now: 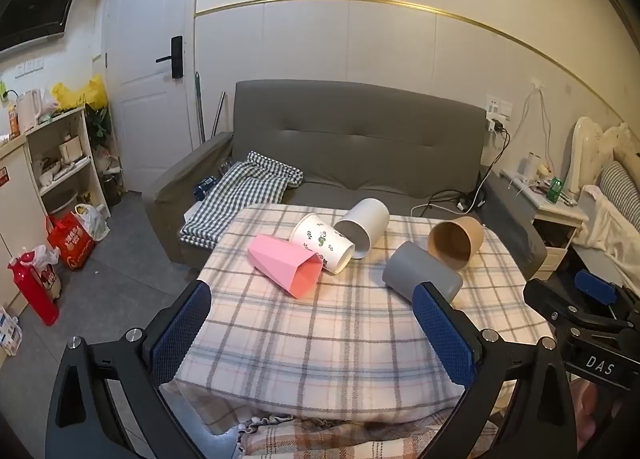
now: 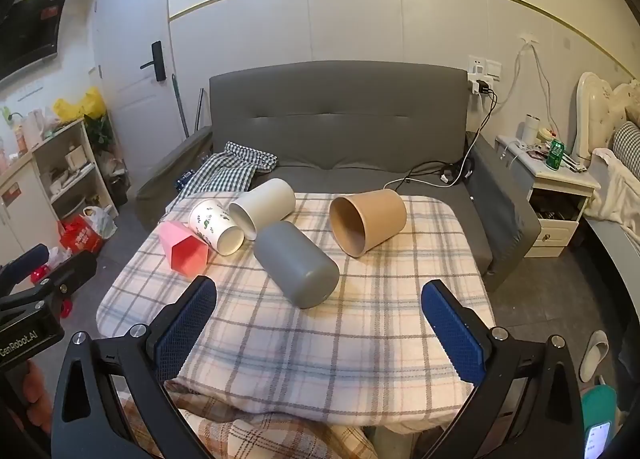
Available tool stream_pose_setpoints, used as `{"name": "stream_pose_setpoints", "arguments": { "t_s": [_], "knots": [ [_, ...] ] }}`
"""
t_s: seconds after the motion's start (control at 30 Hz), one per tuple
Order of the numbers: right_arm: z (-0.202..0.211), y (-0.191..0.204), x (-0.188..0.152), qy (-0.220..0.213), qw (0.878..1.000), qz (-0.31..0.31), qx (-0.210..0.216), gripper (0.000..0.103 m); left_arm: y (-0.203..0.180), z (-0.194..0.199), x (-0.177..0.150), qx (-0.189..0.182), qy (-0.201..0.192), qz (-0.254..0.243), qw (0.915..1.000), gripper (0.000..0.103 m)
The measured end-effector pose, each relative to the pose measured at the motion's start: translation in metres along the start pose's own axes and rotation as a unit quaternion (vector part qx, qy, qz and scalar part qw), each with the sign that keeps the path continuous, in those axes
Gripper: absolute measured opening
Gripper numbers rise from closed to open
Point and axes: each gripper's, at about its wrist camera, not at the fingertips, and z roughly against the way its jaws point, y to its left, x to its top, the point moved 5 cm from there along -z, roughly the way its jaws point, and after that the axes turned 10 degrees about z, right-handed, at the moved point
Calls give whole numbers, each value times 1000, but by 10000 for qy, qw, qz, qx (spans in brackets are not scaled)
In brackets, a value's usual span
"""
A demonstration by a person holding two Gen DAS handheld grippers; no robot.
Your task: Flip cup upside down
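Several cups lie on their sides on a plaid-covered table (image 1: 320, 339) (image 2: 320, 339): a pink faceted cup (image 1: 286, 265) (image 2: 184, 249), a white printed paper cup (image 1: 322, 243) (image 2: 216, 225), a plain white cup (image 1: 364, 227) (image 2: 264, 207), a grey cup (image 1: 420, 269) (image 2: 296, 263) and a brown paper cup (image 1: 456, 241) (image 2: 368, 221). My left gripper (image 1: 312, 299) is open and empty at the table's near edge. My right gripper (image 2: 320, 297) is open and empty, short of the grey cup. Each gripper's body shows at the edge of the other's view.
A grey sofa (image 1: 352, 147) (image 2: 340, 119) with a checked cloth (image 1: 240, 195) stands behind the table. A shelf and bags (image 1: 72, 235) are at the left, a nightstand (image 2: 556, 187) and bed at the right.
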Motion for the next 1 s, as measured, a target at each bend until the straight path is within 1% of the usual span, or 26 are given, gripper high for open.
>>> {"name": "stream_pose_setpoints", "arguments": {
  "t_s": [1.0],
  "knots": [
    [-2, -3, -3, 61, 10000, 1, -10, 103, 3, -1, -2, 9, 28, 4, 10000, 103]
  ]
}}
